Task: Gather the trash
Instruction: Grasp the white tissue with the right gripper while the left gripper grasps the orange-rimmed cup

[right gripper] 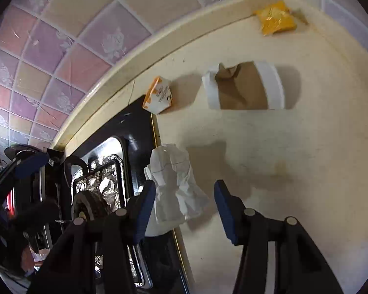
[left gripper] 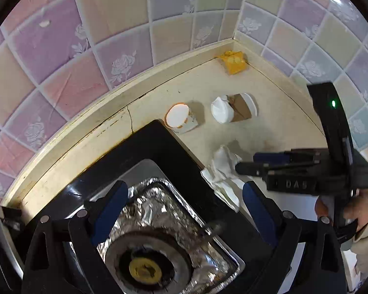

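A crumpled white paper lies on the cream counter at the stove's edge. My right gripper hangs over it, open, with the paper between its blue pads; the left pad is right beside the paper and the right pad stands apart. My left gripper is open and empty above the foil-lined burner. Farther back lie a small orange-rimmed paper cup on its side, a crushed white cup with a brown sleeve, and a yellow wrapper in the corner.
A black gas stove with foil around its burner fills the left side. Pastel tiled walls meet in a corner behind the counter. A person's hand holds the right gripper.
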`<state>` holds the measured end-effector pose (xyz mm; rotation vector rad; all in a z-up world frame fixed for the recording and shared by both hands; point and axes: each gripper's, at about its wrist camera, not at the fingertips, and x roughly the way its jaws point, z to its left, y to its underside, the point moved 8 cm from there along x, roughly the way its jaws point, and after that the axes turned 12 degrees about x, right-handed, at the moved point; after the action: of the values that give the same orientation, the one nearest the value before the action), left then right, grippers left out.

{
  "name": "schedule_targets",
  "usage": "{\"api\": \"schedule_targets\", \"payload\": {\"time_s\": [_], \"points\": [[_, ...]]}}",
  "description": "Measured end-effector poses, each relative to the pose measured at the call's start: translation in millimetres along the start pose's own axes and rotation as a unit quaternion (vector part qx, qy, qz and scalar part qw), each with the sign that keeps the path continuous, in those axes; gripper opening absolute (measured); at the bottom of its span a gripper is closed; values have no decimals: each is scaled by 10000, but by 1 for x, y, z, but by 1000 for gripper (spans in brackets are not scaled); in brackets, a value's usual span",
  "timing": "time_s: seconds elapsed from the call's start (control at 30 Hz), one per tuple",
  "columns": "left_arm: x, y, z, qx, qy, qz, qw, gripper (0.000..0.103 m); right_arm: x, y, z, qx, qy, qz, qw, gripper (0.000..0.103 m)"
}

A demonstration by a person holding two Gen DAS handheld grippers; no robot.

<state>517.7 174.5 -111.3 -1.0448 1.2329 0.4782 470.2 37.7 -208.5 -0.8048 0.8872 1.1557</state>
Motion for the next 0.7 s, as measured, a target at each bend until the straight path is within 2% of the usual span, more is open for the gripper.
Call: {"api": "schedule_targets", "payload": {"time_s": [0.2, 0.23, 0.27, 0.47, 0.7], "points": [[28, -17, 21, -297, 272, 31, 9992, 94, 21, 10, 7, -476, 196, 269, 9983, 38], [33, -20, 23, -369, 329, 26, 9988, 94, 20, 11, 8, -561, 218, 248, 9979, 32], [36, -24, 25, -423, 366, 21, 9984, 94, 20, 11, 8, -626, 249, 244, 9974, 21], [66, -40, 31, -814, 426, 12, 9958, 94, 8, 4, -3, -662, 397, 9, 9970, 19], [99, -65, 29, -883, 14, -39, 9961, 94, -21, -21, -27, -262, 500, -629, 9964, 19]]}}
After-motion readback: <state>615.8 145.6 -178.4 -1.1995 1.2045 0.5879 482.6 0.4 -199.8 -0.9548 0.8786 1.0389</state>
